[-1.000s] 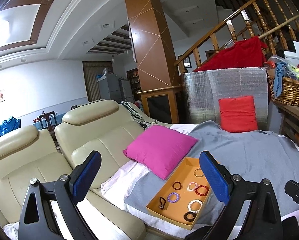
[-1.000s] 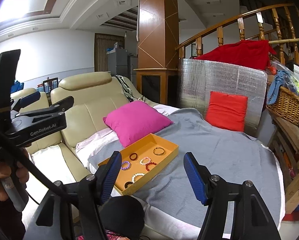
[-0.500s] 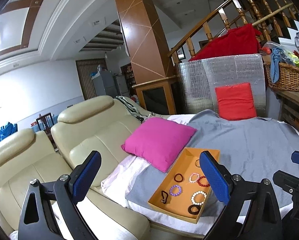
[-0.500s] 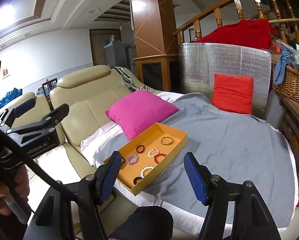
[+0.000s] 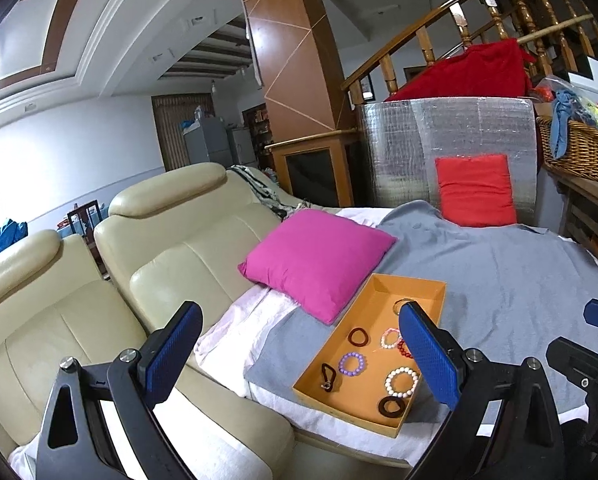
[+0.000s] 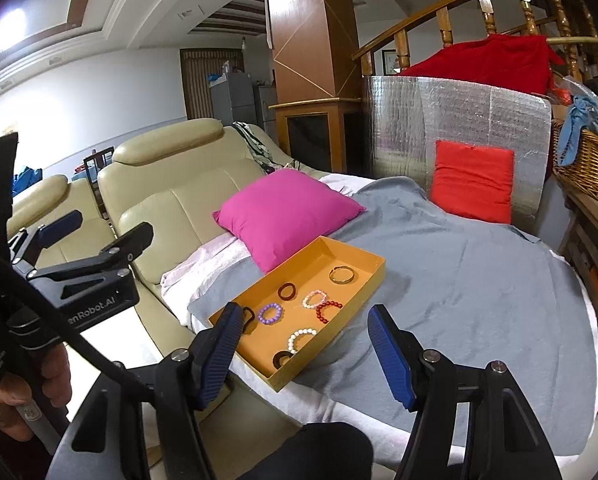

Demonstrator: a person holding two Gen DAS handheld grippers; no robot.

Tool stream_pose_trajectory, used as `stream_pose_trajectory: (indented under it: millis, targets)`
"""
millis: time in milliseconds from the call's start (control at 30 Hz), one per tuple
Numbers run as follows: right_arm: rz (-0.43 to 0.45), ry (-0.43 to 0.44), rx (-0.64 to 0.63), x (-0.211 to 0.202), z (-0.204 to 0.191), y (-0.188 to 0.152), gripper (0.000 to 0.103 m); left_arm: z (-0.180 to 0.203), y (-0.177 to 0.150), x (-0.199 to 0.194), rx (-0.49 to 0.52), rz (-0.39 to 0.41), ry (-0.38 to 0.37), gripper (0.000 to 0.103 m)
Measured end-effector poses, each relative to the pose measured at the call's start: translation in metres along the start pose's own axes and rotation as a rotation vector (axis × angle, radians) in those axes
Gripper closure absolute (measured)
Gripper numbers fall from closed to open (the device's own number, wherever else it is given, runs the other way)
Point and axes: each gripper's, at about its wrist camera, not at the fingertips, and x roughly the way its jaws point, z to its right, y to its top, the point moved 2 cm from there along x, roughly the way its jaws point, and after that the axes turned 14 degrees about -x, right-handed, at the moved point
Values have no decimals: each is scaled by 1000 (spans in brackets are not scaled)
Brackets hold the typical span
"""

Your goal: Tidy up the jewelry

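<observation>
An orange tray (image 5: pixel 383 292) (image 6: pixel 359 258) lies on the grey blanket near its left edge. It holds several bracelets and hair ties: a purple bead bracelet (image 5: pixel 352 362) (image 6: pixel 270 313), a white bead bracelet (image 5: pixel 401 382) (image 6: pixel 300 338), a red bead bracelet (image 6: pixel 327 310), a gold bangle (image 6: pixel 341 274). My left gripper (image 5: pixel 299 356) is open and empty, in the air short of the tray. My right gripper (image 6: pixel 307 354) is open and empty, above the tray's near end.
A pink cushion (image 5: pixel 317 256) (image 6: pixel 289 214) sits just behind the tray. A red cushion (image 6: pixel 473 180) leans on a silver foil panel (image 6: pixel 459 120). A cream leather sofa (image 5: pixel 139 264) is on the left. A wicker basket (image 5: pixel 575 152) stands on a shelf at right.
Both grippers have moved closer to the tray and tilted down a little; the tray looks larger in both views. Both stay open.
</observation>
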Motion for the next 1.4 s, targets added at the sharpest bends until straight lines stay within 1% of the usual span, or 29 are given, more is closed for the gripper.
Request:
stream_pose_trajectory:
  millis: [100, 200, 467, 1000, 1400]
  targets:
    - [-1, 0, -8, 1, -4, -1, 34, -2, -2, 0, -5, -2, 8, 4]
    - [8, 1, -5, 0, -4, -3, 34, -1, -5, -1, 13, 5, 13, 4]
    - [-2, 9, 3, 4, -4, -7, 34, 4, -10, 4, 41, -7, 4, 4]
    - [-30, 12, -7, 21, -13, -10, 34, -3, -19, 20, 35, -32, -2, 4]
    - [-46, 12, -31, 35, -23, -5, 34, -20, -25, 34, 13, -63, -4, 4]
